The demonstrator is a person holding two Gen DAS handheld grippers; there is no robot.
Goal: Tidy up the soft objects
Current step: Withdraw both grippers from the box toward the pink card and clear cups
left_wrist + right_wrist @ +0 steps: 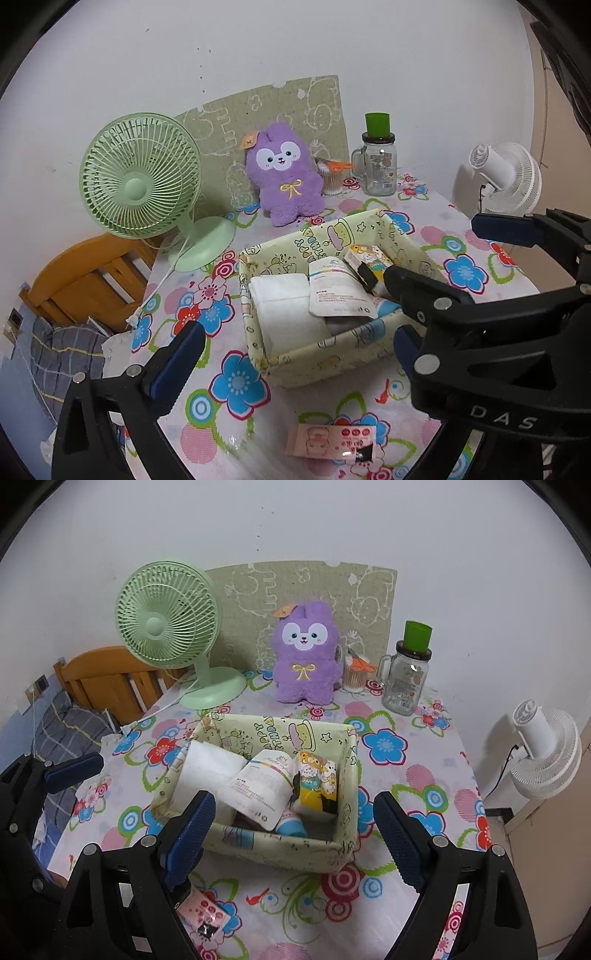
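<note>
The left gripper (pixel 295 354) stands spread wide, holding nothing, above the fabric basket (pixel 280 853); inside lie a folded white cloth (pixel 207 768), a white pouch (pixel 258 786) and a yellow packet (pixel 317 782), partly overlapping; the right gripper (pixel 293 830) is likewise released, its left finger hiding part of a pink packet (pixel 201 910) on the table (pixel 406 768).

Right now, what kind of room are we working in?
Probably a bedroom at home: a wooden bed frame with plaid bedding sits beside the flowered table, which holds a purple plush toy and a green desk fan.
</note>
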